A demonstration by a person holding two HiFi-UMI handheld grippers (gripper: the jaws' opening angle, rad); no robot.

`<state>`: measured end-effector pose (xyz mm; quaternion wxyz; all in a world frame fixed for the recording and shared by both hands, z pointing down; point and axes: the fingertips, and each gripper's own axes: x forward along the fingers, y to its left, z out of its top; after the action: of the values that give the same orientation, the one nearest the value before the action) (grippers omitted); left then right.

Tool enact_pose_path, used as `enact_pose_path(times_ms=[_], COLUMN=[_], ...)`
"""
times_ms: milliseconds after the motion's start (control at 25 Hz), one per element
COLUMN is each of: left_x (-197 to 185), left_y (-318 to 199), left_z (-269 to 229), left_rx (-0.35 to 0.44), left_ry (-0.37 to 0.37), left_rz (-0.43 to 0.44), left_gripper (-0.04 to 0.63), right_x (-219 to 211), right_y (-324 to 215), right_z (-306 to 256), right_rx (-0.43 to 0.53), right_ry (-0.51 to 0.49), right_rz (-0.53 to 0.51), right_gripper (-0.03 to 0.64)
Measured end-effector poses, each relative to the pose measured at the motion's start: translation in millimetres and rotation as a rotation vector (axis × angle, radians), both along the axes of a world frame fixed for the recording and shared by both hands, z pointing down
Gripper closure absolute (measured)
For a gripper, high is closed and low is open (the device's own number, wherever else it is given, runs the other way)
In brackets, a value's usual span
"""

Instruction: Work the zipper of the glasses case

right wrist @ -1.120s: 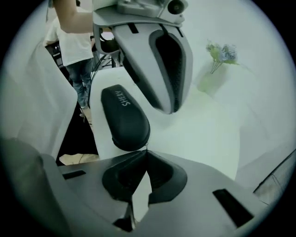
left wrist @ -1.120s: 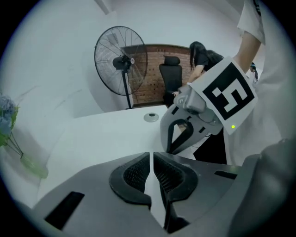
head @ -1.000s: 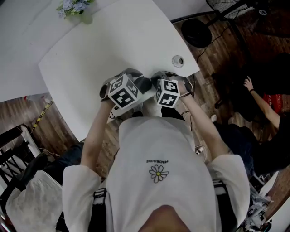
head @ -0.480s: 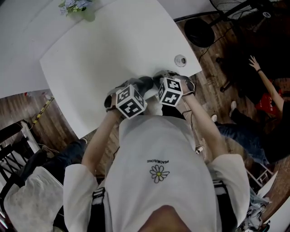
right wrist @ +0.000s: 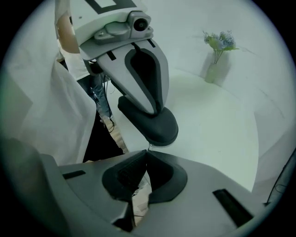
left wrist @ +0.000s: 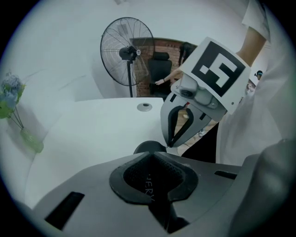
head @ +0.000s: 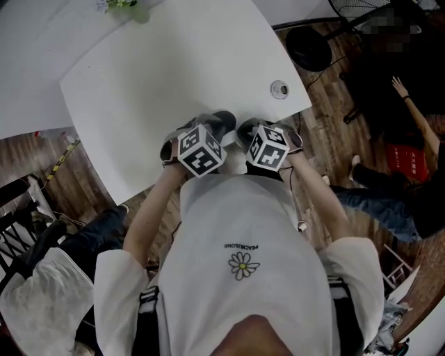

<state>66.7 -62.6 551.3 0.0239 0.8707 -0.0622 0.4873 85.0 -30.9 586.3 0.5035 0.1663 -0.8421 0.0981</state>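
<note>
The glasses case (head: 224,122) is a dark oval shell at the near edge of the white table (head: 174,62). My left gripper (head: 211,131) is shut on it. In the left gripper view the case (left wrist: 149,148) sits between the pads of my left gripper (left wrist: 150,162), with print showing. My right gripper (head: 245,132) stands just right of it, its tips (left wrist: 172,144) at the case's end. In the right gripper view my right gripper (right wrist: 147,155) is shut on a thin zipper pull (right wrist: 148,147) under the case (right wrist: 155,127), which my left gripper (right wrist: 155,113) clamps from above.
A round cable hole (head: 279,88) lies in the table near its right edge. A vase of flowers (head: 125,5) stands at the far side. A floor fan (left wrist: 127,53) is beyond the table. A person (head: 410,139) sits on the wooden floor at right.
My left gripper, with the case, has shifted right and toward the table's near edge, then held still. My right gripper has drawn a little to the right, away from the case.
</note>
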Motion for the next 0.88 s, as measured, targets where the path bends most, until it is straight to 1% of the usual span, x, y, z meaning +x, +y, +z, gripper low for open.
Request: enact_pose_path(times_ms=[200,280,360,480,560,640,760,880], left_x=[-0.8,-3.3,-7.6,-10.6,-11.7,-12.8,-13.4,-12.0], left_y=[0.0,-4.3,-11.9,-19.5,-20.7,-21.5,-25.7,-31.5], left_z=[-0.4,-1.3,-2.2,-3.0,-3.6,-4.2,-4.9,-4.2], left_rx=[0.012,0.030,0.057,0.050,0.049,0.061,0.070,0.068], left_ry=[0.000,-0.004,-0.013,-0.006,-0.006,-0.009,0.012,0.034], left_rz=[-0.018,-0.031,-0.060,-0.114,-0.126,-0.132,-0.174,-0.206], left_gripper=[0.557,0.557,0.558,0.563,0.563,0.566,0.568,0.569], right_x=[-4.8,-12.6,-29.1,-42.5,-41.5,-40.4,-36.9,-32.0], right_y=[2.9,3.0,3.1,1.3,-0.5,-2.0,-7.1,-14.9], right_z=[0.5,0.4,0.4,3.0,3.1,2.7,3.9,5.6], right_rx=[-0.009,-0.007,0.005,0.068,0.088,0.107,0.171,0.192], right_ry=[-0.052,-0.071,-0.090,-0.044,-0.031,-0.014,0.044,0.061], right_rz=[0.090,0.102,0.101,0.089,0.093,0.077,0.044,0.067], right_gripper=[0.609,0.609,0.609,0.609,0.609,0.609,0.609,0.609])
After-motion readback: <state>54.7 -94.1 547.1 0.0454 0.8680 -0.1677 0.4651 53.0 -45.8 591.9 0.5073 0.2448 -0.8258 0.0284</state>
